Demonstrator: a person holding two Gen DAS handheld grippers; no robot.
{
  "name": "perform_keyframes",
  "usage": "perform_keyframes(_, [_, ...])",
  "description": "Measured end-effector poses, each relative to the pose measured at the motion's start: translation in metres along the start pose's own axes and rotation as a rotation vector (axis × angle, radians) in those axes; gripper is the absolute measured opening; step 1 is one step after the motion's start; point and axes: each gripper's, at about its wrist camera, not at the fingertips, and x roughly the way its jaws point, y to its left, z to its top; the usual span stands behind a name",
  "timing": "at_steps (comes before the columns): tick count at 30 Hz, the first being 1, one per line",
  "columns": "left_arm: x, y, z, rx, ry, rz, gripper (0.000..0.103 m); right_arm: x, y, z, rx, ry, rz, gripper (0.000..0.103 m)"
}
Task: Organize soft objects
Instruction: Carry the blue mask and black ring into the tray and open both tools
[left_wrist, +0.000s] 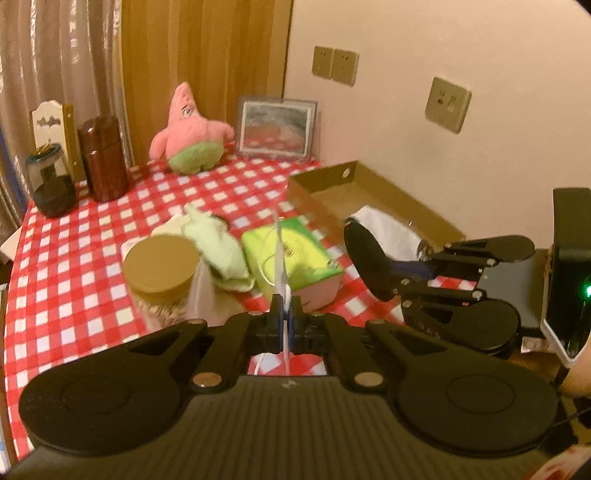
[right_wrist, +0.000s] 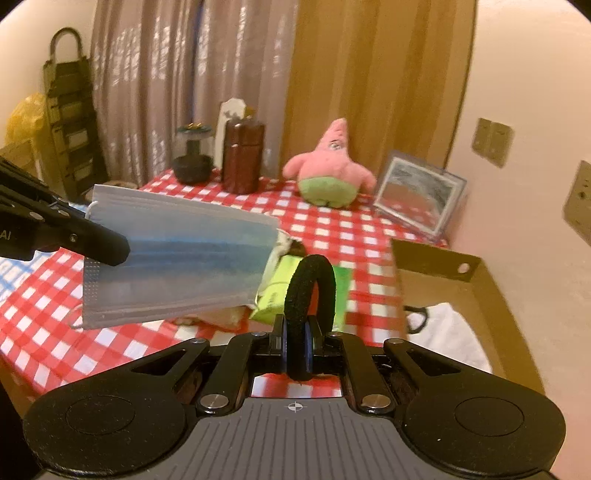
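Soft objects are being gathered off a red-checked tablecloth (right_wrist: 332, 225) into a cardboard box (right_wrist: 476, 295) at the right of the frame. Starting at the left of the right wrist view, the left gripper (right_wrist: 107, 247) is reaching in with its fingers clenched on one short edge of a blue face mask (right_wrist: 177, 258), so the mask is hanging flat in the air above the cloth, probably being carried toward the box. At lower centre, the right gripper (right_wrist: 297, 343) is pinching a black hair tie (right_wrist: 310, 291), which is standing up as a loop between its closed fingers, lifted clear for the same trip. Behind both, a green tissue pack (right_wrist: 280, 291) is lying on the cloth, and a pink star plush (right_wrist: 328, 170) is sitting upright at the back. At far right, a white cloth (right_wrist: 447, 332) is already lying inside the box. In the left wrist view, pale green fabric (left_wrist: 218, 247) is resting beside a lidded jar (left_wrist: 160, 269), not yet collected.
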Motion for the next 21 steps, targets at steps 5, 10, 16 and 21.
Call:
perform_keyframes(5, [0.005, -0.023, 0.017, 0.010, -0.037, -0.029, 0.001, -0.015, -0.025, 0.005, 0.041, -0.022, -0.036, 0.009])
perform_keyframes(10, [0.018, -0.047, 0.036, 0.025, -0.060, -0.069, 0.001, -0.026, -0.054, 0.007, 0.075, -0.035, -0.082, 0.009])
perform_keyframes(16, [0.047, -0.079, 0.062, 0.040, -0.079, -0.118, 0.001, -0.030, -0.095, 0.003, 0.112, -0.031, -0.146, 0.009])
perform_keyframes(21, [0.083, -0.099, 0.082, 0.032, -0.084, -0.146, 0.001, -0.021, -0.133, -0.003, 0.136, -0.022, -0.192, 0.009])
